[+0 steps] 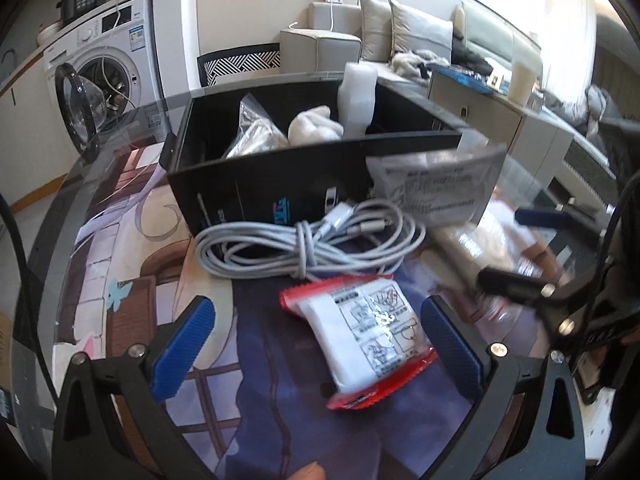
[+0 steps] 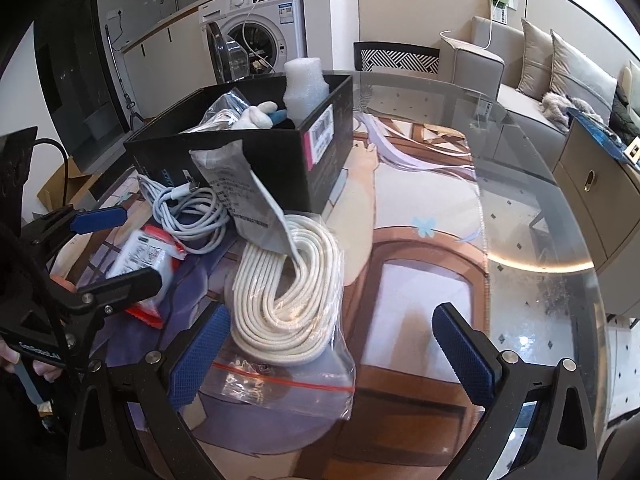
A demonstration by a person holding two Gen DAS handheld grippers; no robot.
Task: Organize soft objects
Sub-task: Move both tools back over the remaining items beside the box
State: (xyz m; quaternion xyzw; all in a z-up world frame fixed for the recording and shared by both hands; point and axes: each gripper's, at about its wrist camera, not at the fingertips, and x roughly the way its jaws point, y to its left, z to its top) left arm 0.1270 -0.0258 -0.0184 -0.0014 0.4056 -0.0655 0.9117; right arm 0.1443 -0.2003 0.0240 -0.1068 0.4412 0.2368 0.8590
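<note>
A washing machine (image 2: 256, 20) with its door open stands beyond the glass table (image 2: 540, 208), near a grey sofa (image 2: 520, 76).

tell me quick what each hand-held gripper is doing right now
Left hand-held gripper: open, holding nothing, red-and-white packet between its fingers.
Right hand-held gripper: open, holding nothing, over the bagged white rope.
</note>
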